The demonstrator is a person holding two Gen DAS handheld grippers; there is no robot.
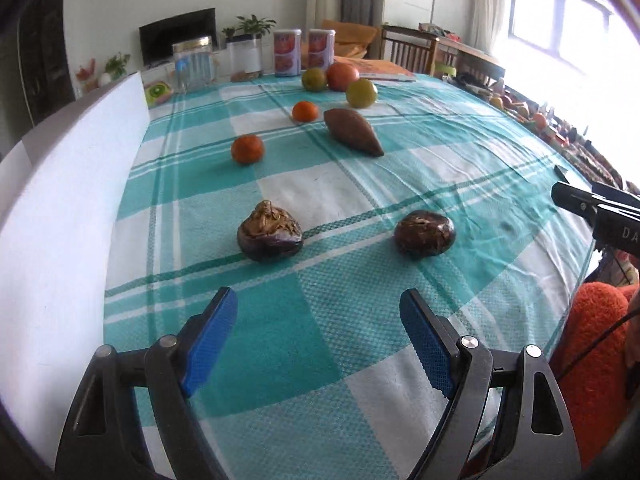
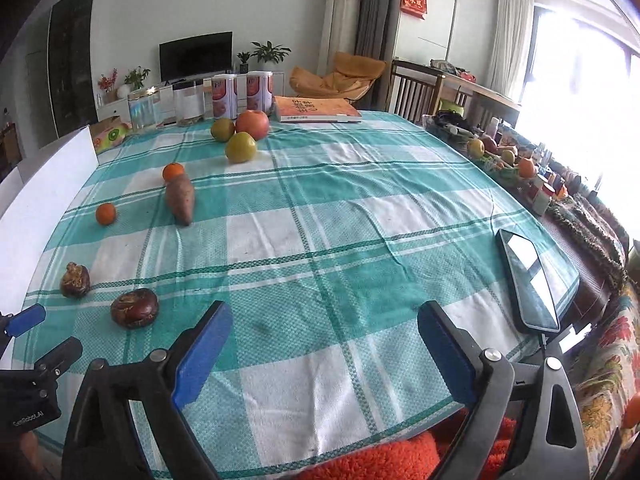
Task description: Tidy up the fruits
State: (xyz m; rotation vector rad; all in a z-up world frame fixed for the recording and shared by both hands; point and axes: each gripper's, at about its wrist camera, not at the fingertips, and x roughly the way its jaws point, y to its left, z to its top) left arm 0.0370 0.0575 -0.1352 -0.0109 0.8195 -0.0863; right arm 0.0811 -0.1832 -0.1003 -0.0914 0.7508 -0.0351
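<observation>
On the teal-and-white checked tablecloth point(image 1: 320, 184) lie two dark wrinkled fruits point(image 1: 270, 236) point(image 1: 425, 233), a brown sweet potato point(image 1: 352, 132), two small oranges point(image 1: 247, 149) point(image 1: 305, 111), two green fruits point(image 1: 361, 94) point(image 1: 314, 79) and a red apple point(image 1: 342, 76). My left gripper point(image 1: 318, 344) hovers open and empty just short of the dark fruits. My right gripper point(image 2: 324, 356) is open and empty over the near edge of the cloth, with the nearer dark fruit point(image 2: 135, 308) to its left. The right wrist view also shows the sweet potato point(image 2: 181, 199) and apple point(image 2: 252, 124).
A white board point(image 1: 60, 220) stands along the table's left side. Jars and two printed cans point(image 1: 287, 53) line the far edge beside an orange book point(image 2: 316, 110). A phone point(image 2: 530, 280) lies near the right edge. An orange fuzzy sleeve point(image 1: 592, 344) shows at right.
</observation>
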